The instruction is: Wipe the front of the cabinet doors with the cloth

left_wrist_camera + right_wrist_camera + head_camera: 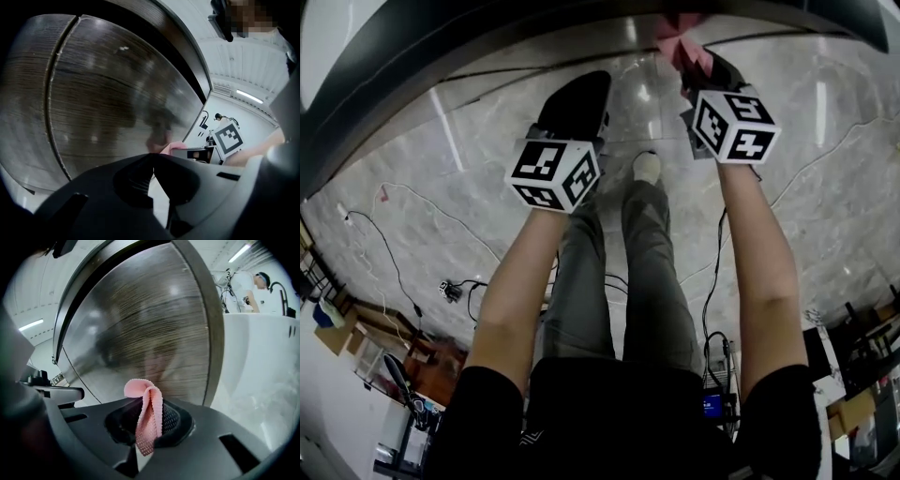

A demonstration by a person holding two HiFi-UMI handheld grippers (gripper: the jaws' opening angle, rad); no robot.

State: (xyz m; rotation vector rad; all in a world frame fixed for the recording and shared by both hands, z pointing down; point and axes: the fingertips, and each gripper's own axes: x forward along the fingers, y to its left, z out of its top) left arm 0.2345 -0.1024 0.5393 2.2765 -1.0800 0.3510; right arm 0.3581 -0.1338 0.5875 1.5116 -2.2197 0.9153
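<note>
Pink knitted cloth is sitting folded in our right gripper, whose jaws are clamping hard on it, so that a loop is poking up toward the cabinet door and a short tail is hanging below. In the head view we are reaching both arms forward over the floor, and the cloth is showing right at the dark lower edge of the door, very near it. Whether it is pressing on the panel or only hovering just off it, we cannot tell. The glossy wood-grain front is showing no streaks, damp patches or dull bands that would mark a wiped part from an unwiped one, so we are judging the wiping to be at an early stage or in mid-stroke, with most of the door fronts left to cover. That includes the panel beyond the seam seen from the left gripper view. Our left gripper is doing nothing for the task: its jaws are resting together with nothing between them, pointing at the door beside the right one and not touching it.
</note>
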